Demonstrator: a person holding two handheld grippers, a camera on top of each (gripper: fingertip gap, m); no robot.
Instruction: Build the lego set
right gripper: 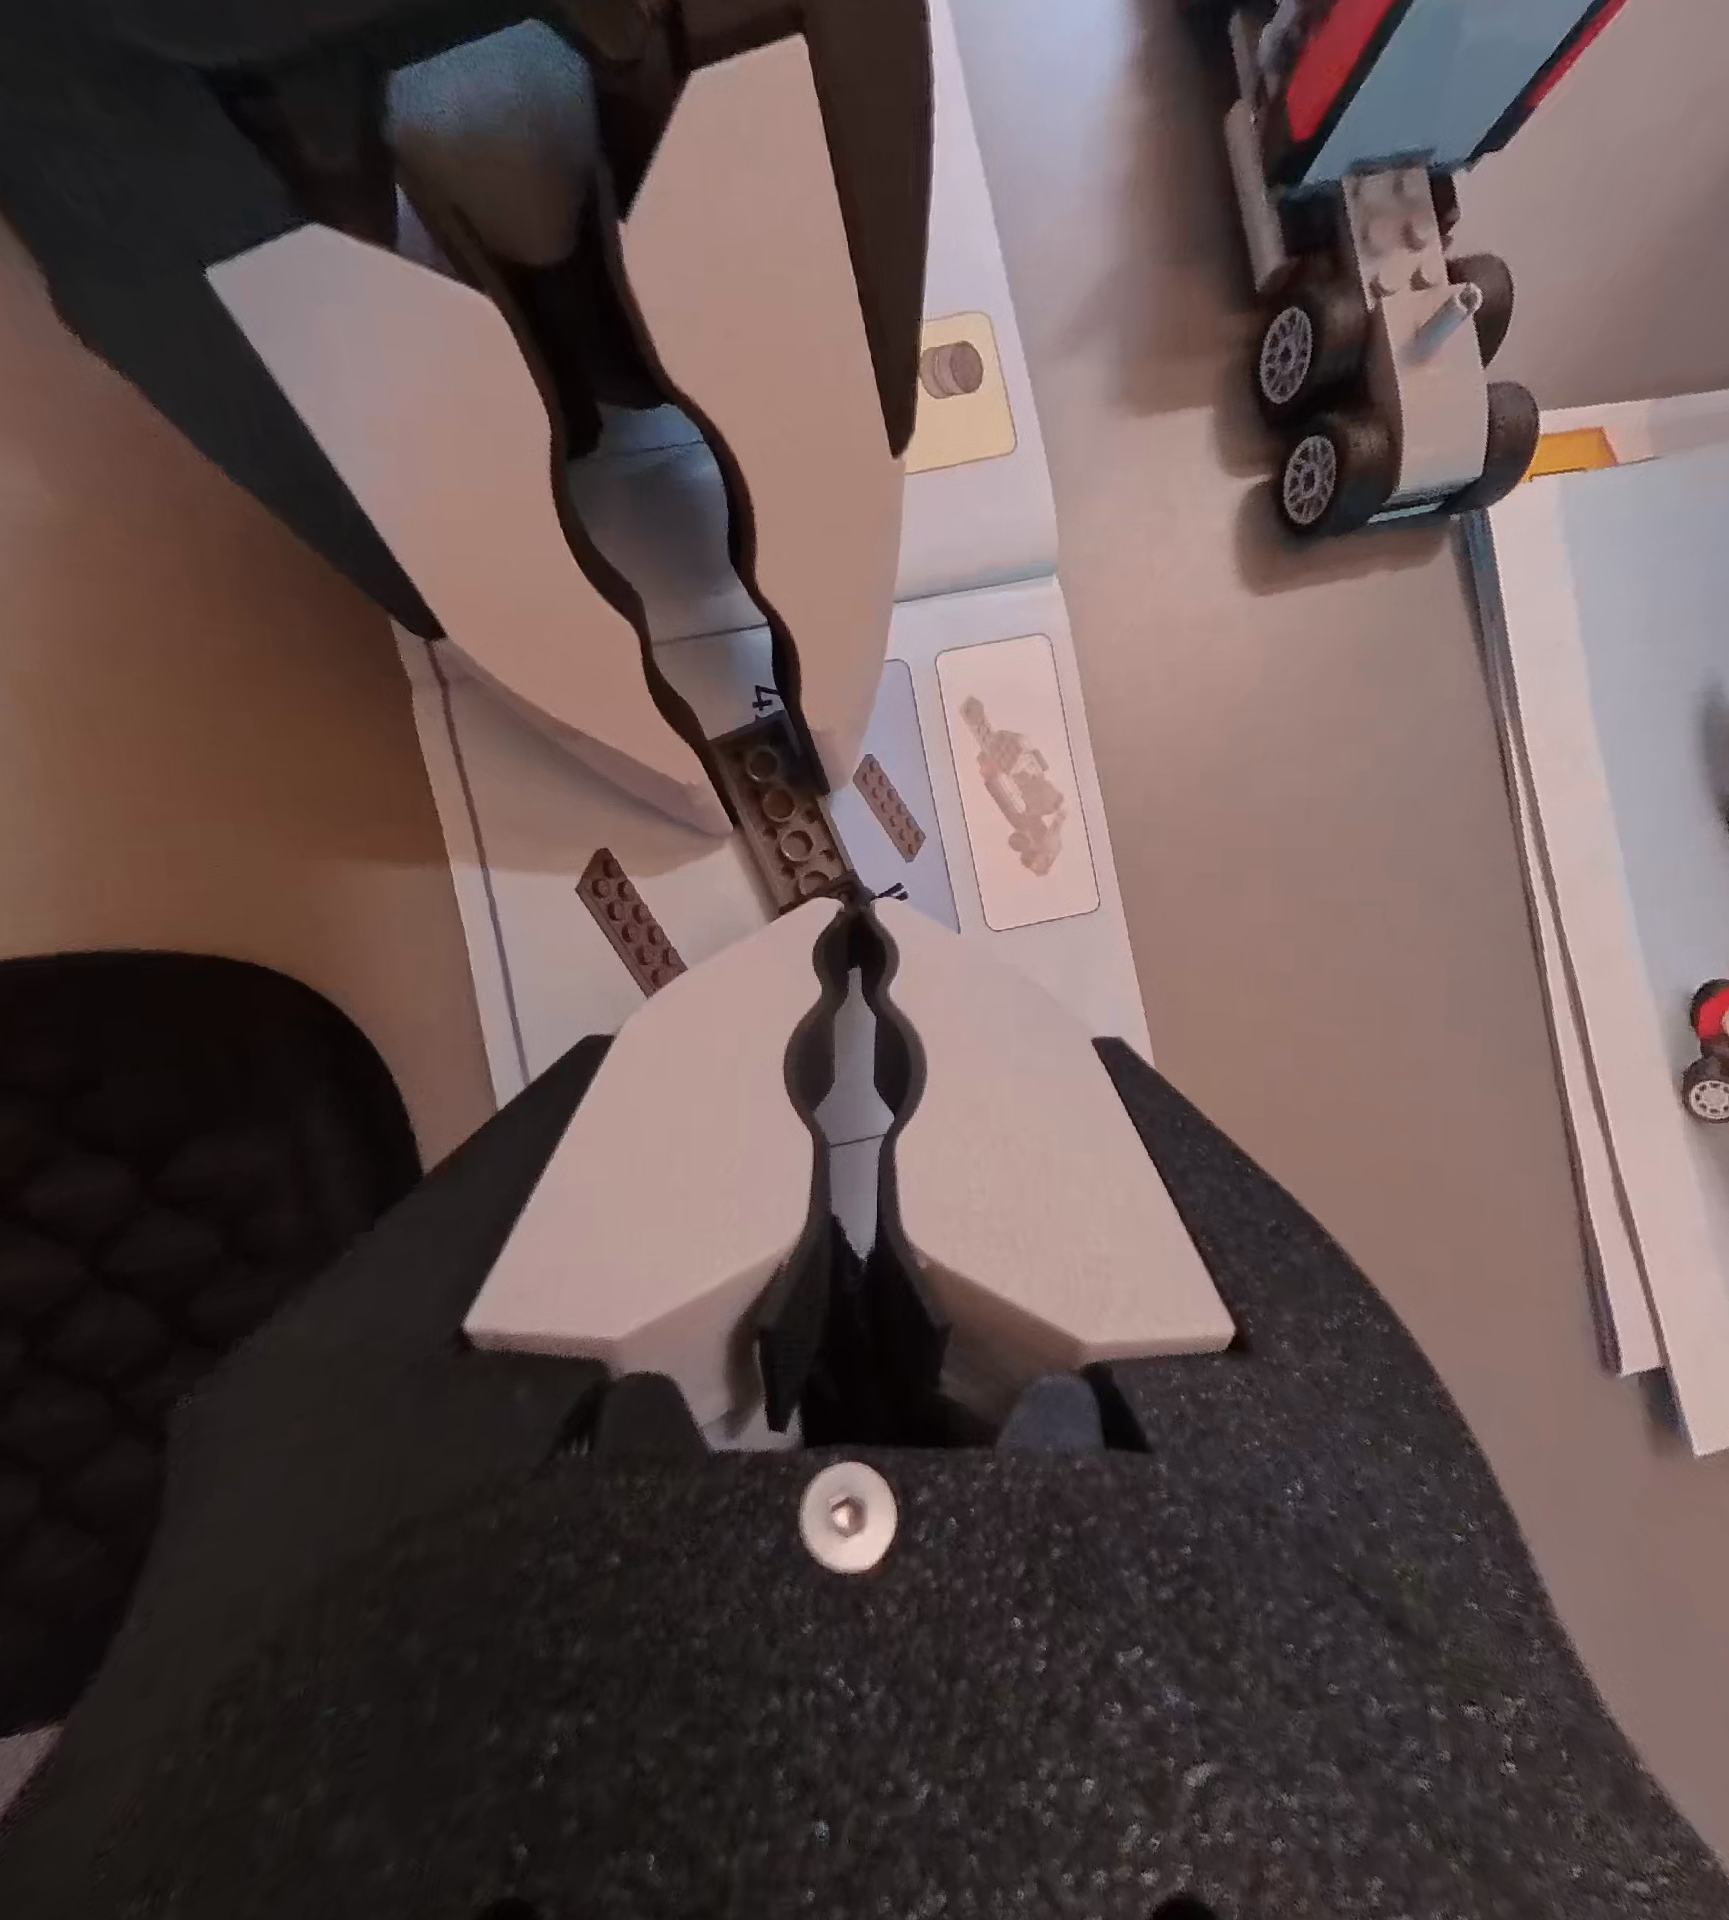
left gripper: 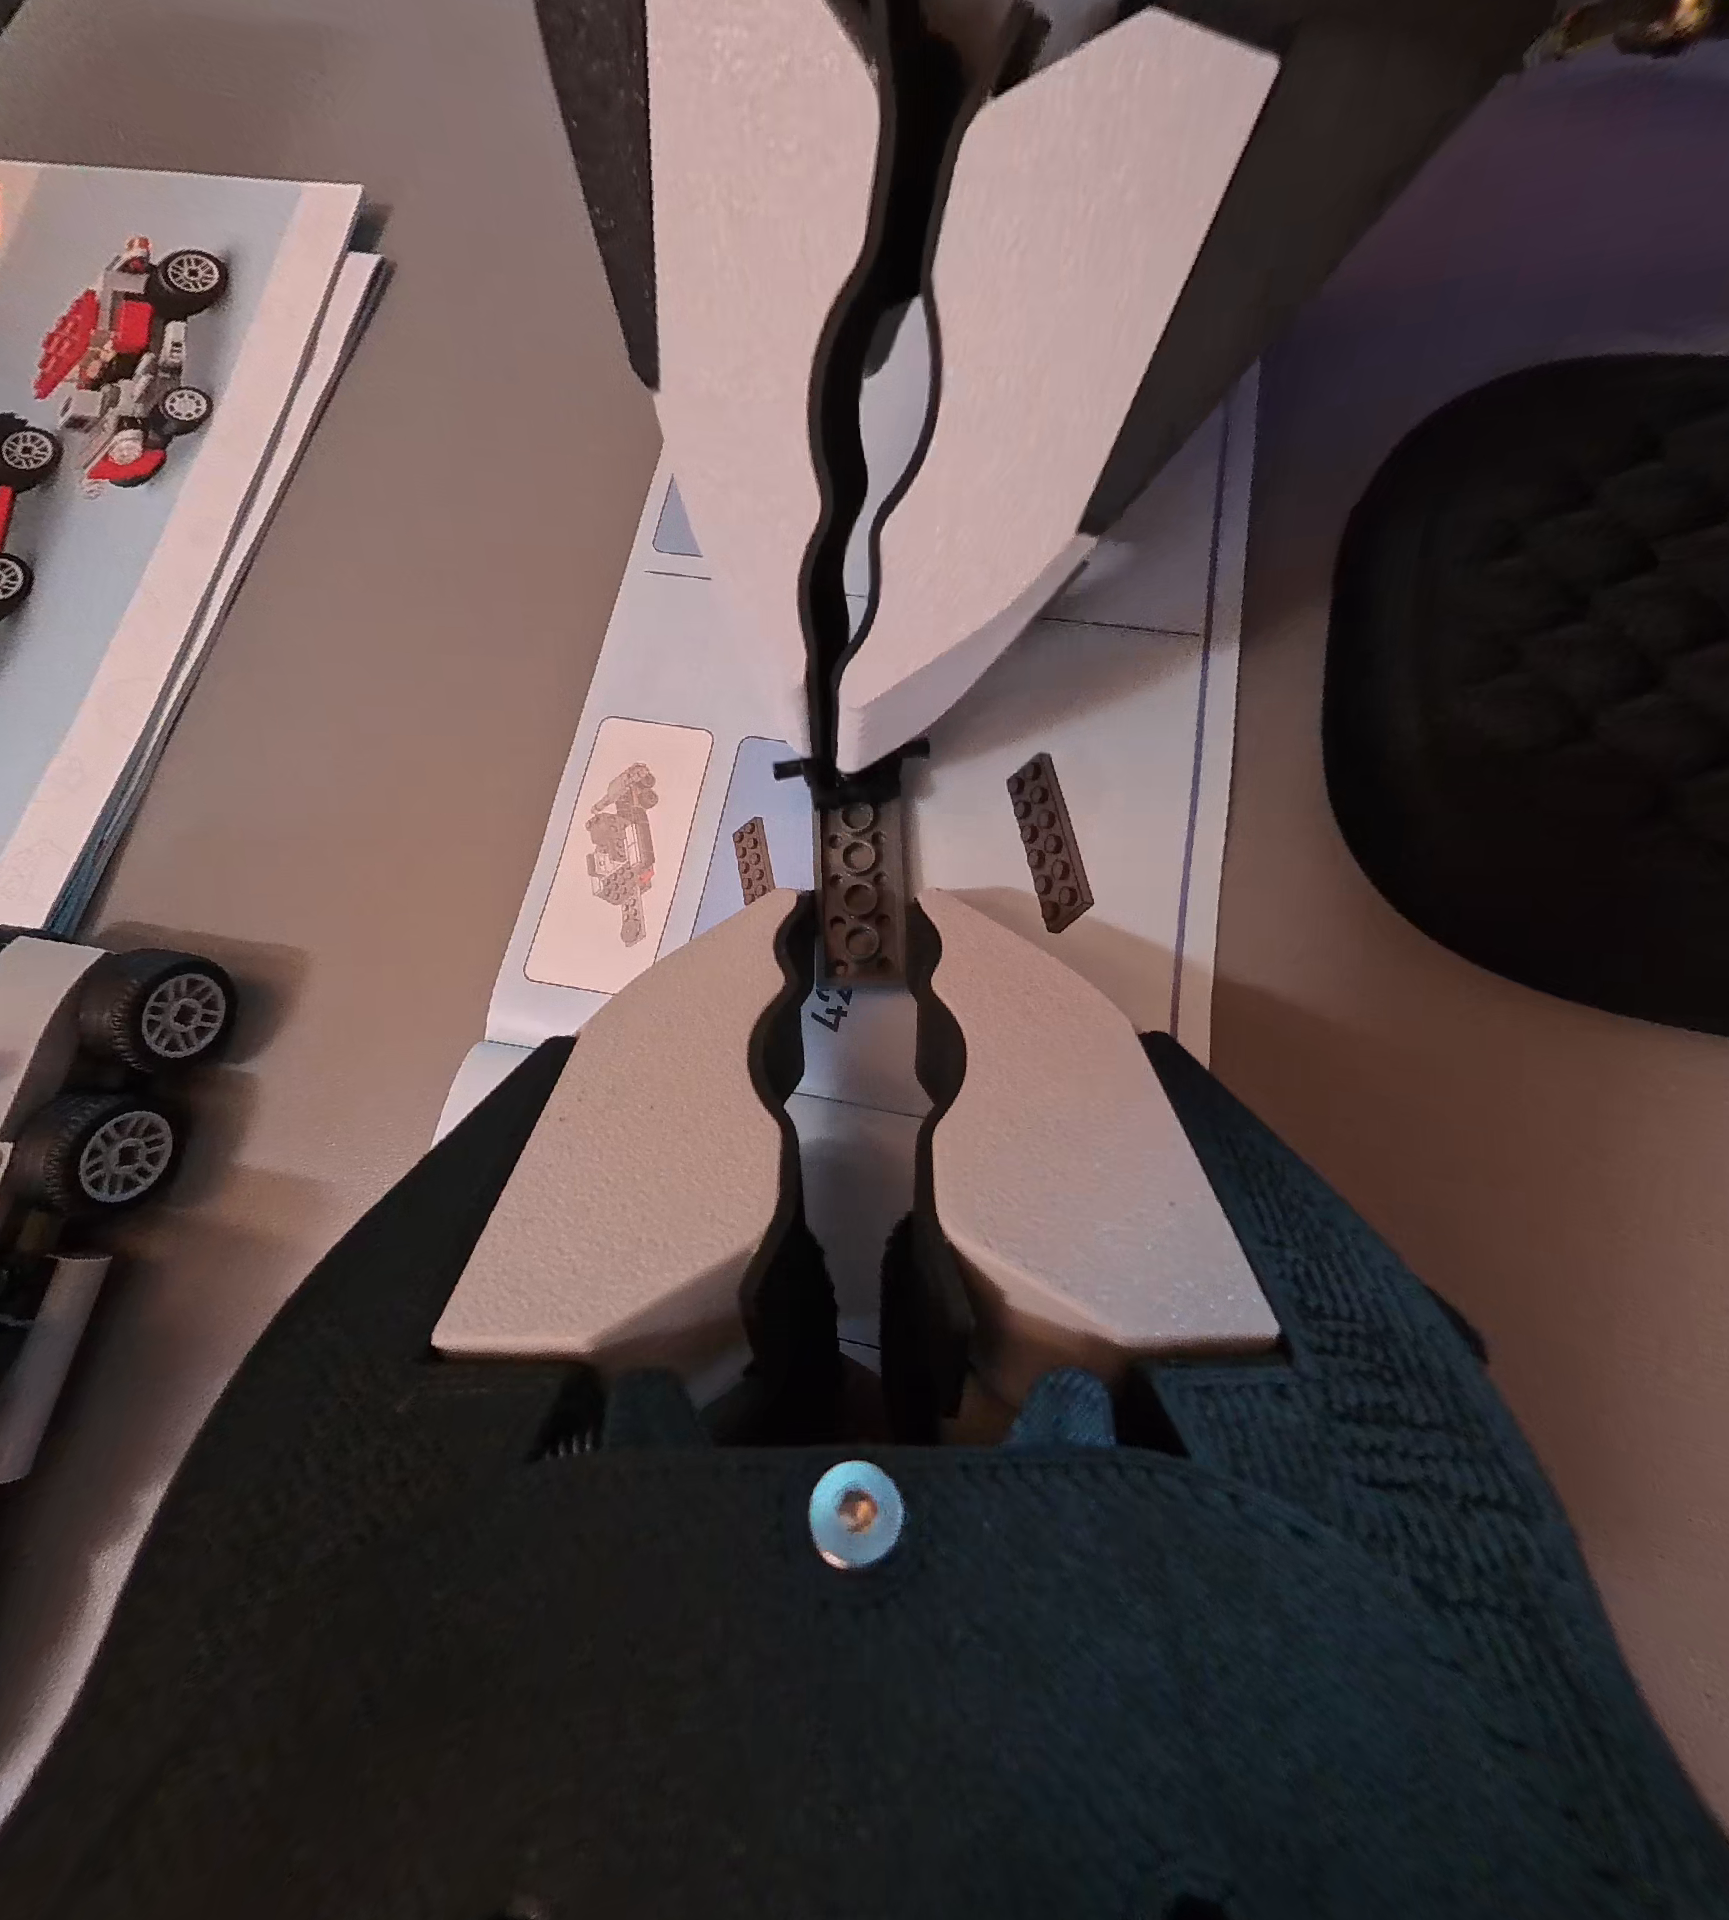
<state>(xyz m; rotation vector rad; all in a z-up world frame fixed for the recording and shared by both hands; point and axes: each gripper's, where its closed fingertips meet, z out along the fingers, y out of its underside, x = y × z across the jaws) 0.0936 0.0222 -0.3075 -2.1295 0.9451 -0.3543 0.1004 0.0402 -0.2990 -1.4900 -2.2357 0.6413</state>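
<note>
Grey-brown and studless side up, a long plate (left gripper: 861, 902) is pinched by its near end between the tips of the left tongs (left gripper: 858, 920), above an open instruction sheet (left gripper: 1130, 665); the right tongs (right gripper: 852, 914) meet it tip to tip from the opposite side, their fingers pressed together on a thin black piece (left gripper: 844, 777) at the plate's far end; what that piece is cannot be told. A half-built truck with grey-hubbed wheels (left gripper: 60, 1122) stands on the tan table (left gripper: 444, 582), beside a stack of booklets (left gripper: 133, 499); a black quilted pad (left gripper: 1608, 665) lies on the other side.
</note>
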